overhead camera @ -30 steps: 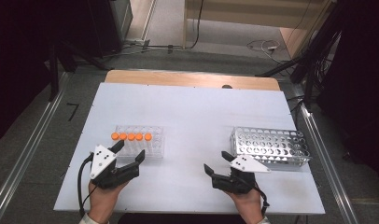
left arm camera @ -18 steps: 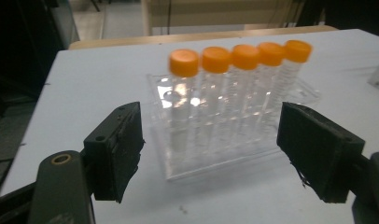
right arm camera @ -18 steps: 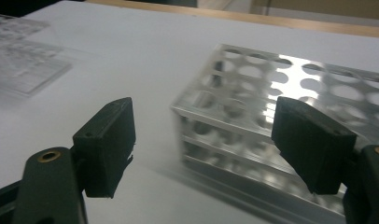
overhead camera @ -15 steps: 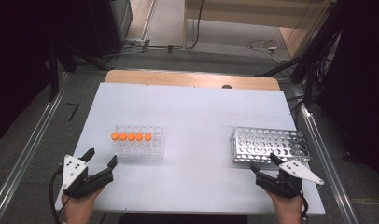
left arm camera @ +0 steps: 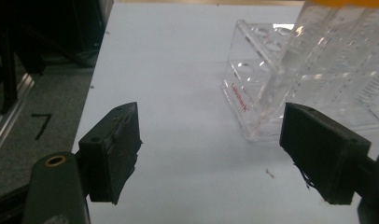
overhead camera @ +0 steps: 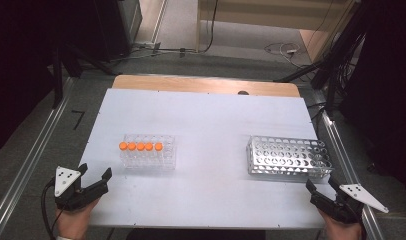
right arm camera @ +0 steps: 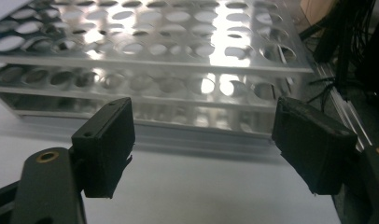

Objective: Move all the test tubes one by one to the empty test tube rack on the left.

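White table point(overhead camera: 206, 120), bare between two racks. Clear rack point(overhead camera: 148, 152) held five orange-capped tubes point(overhead camera: 140, 146) in one row, just ahead and right of the left gripper point(overhead camera: 95, 176), jaws wide. Metal rack point(overhead camera: 289, 156), one, stood just beyond the right gripper point(overhead camera: 322, 188), jaws wide, nothing held.

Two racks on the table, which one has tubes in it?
The clear plastic rack on the left: it holds a row of five orange-capped tubes. The perforated metal rack on the right has only empty holes.
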Demonstrator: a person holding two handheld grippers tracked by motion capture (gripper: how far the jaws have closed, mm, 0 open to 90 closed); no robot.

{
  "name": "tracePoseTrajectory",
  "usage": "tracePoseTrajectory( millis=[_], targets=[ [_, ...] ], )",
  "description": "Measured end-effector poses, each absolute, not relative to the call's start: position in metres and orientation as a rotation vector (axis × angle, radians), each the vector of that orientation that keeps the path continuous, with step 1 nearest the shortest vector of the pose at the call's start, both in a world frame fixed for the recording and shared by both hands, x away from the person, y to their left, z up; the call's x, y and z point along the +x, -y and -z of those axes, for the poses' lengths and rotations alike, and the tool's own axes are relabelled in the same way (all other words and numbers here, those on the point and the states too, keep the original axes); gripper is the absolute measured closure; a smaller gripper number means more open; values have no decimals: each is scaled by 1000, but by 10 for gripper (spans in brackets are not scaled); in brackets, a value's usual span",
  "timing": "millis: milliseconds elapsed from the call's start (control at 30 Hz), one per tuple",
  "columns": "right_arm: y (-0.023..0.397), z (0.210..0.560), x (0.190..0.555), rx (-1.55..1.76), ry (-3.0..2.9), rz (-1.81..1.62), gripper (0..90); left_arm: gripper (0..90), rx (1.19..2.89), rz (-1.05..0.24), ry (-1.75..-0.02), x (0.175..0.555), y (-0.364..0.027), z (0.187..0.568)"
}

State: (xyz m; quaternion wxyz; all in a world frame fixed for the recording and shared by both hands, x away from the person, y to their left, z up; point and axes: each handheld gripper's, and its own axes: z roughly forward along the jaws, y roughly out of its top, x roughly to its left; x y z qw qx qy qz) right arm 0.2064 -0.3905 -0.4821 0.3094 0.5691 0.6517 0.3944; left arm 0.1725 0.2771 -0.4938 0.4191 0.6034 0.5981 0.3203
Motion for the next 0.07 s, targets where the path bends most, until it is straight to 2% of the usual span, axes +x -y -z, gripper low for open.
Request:
tracePoseTrajectory(
  millis=[67],
  targets=[
    [397,486,208,1525,-1720,-1044,184,189,1514,-766,-1518,176,-279,497]
  ],
)
